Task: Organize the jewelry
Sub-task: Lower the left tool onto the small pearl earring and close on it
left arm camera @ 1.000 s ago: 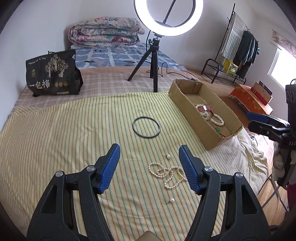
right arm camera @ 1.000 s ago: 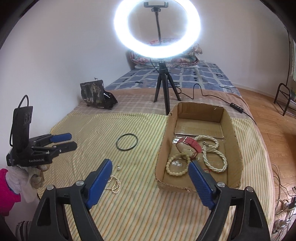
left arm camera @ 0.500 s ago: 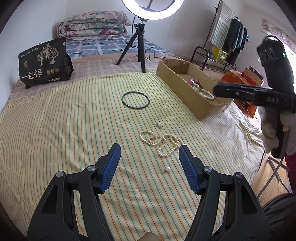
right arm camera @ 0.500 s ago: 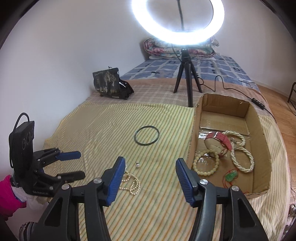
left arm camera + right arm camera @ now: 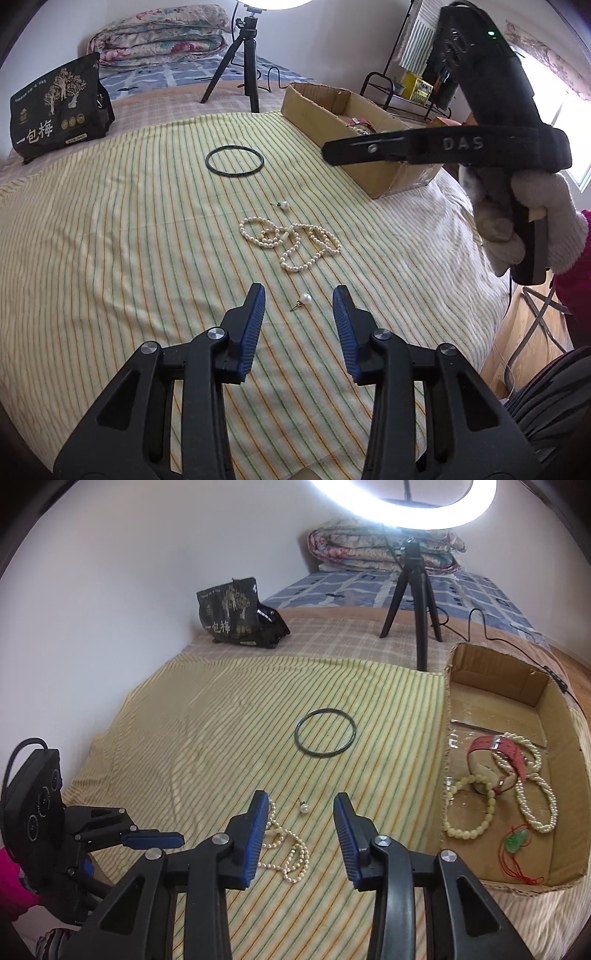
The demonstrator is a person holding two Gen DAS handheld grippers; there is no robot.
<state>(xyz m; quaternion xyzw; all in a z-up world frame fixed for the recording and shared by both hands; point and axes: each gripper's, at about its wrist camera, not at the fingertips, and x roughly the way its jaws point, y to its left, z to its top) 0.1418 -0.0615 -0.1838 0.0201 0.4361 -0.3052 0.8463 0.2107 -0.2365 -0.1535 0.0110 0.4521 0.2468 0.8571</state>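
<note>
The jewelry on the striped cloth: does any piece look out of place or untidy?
Yes. The pearl necklace lies tangled in loops on the cloth, with two pearl earrings and a black ring loose around it, all outside the cardboard box that holds the other pieces.

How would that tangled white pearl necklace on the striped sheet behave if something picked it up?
The tangled white pearl necklace would probably droop limply, since it lies in loose loops. Its smooth round beads look slippery, and a pinch on one strand would likely drag the rest along.
</note>
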